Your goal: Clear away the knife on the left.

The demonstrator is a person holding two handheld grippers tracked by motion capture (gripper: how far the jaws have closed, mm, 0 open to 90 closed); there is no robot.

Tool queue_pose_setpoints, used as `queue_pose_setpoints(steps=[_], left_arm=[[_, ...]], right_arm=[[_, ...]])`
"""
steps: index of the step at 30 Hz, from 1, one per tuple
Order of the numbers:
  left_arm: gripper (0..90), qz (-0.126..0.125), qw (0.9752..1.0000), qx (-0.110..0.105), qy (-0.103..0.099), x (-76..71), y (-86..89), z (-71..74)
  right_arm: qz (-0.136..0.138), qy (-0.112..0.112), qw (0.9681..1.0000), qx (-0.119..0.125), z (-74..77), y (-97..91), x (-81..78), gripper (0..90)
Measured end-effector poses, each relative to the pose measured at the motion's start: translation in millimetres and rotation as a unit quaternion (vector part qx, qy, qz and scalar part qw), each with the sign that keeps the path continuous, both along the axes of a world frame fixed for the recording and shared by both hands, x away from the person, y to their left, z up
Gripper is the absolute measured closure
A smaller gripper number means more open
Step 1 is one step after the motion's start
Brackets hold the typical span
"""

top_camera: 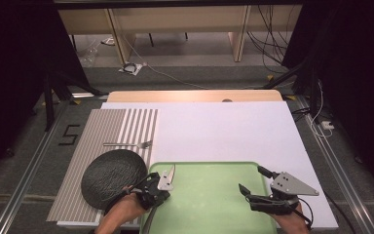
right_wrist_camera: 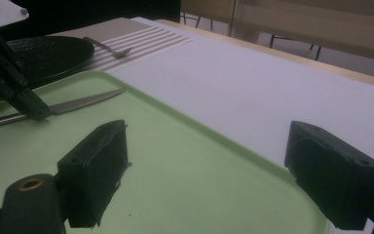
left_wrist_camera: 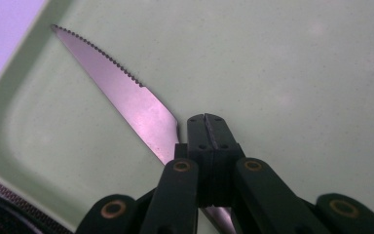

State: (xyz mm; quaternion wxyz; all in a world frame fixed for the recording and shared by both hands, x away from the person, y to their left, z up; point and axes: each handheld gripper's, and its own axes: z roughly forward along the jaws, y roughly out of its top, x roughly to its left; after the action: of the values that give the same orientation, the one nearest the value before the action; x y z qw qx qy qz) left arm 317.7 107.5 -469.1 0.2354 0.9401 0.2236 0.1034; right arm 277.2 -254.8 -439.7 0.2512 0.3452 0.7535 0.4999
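A table knife (top_camera: 171, 171) with a serrated blade lies over the far left corner of the pale green tray (top_camera: 204, 164). My left gripper (top_camera: 167, 185) is shut on the knife where blade meets handle. In the left gripper view the jaws (left_wrist_camera: 208, 129) are pressed together, and the knife (left_wrist_camera: 126, 97) runs out to the upper left. My right gripper (top_camera: 252, 179) hovers open over the tray's right side with nothing between its fingers. The right gripper view shows the wide gap of that gripper (right_wrist_camera: 224, 165), the knife (right_wrist_camera: 85, 101) and the left gripper (right_wrist_camera: 31, 109).
A dark round plate (top_camera: 114, 178) sits on a striped placemat (top_camera: 102, 126) left of the tray, with a fork (top_camera: 129, 144) lying beyond the plate. A white sheet (top_camera: 224, 131) covers the table past the tray.
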Motion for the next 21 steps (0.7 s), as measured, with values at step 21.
queue_pose_setpoints(steps=[21], left_arm=[[89.6, 0.031, 0.9991, 0.027, 0.007, 6.8, 15.9, 2.2]], right_arm=[[0.001, -0.001, 1.0000, 0.000, 0.1, -0.3, -0.3, 16.9]])
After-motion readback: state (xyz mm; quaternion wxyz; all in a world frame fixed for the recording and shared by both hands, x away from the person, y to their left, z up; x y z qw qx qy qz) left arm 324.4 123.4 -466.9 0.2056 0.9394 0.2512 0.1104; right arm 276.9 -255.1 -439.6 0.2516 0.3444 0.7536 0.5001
